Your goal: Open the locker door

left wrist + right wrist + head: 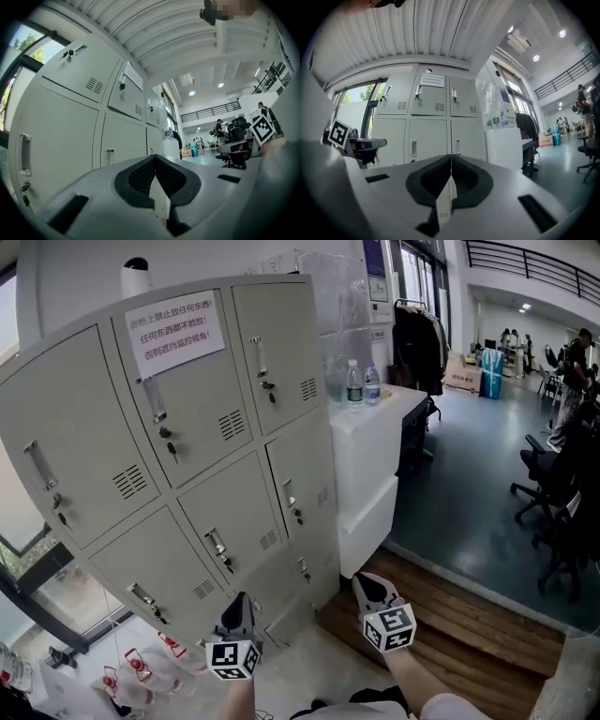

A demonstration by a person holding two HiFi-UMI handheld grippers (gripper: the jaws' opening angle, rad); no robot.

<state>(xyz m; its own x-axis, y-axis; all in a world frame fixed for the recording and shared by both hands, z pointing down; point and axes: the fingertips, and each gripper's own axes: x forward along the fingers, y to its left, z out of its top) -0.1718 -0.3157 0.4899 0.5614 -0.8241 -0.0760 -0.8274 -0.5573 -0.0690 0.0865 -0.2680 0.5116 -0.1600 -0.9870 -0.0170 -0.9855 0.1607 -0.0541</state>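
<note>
Low in the frame our left gripper (238,607) and right gripper (372,589) are both clenched on nothing, jaws pressed together. The locker (192,486) lies ahead and up-left of them, apart from both, with the left gripper nearer; each door bears one handle (217,545) running lengthways up it, so we judge the jaws must part and cross that axis. We count two grippers, three columns, six doors in full plus part of a lower row, and two bottles (354,382) at upper centre
</note>
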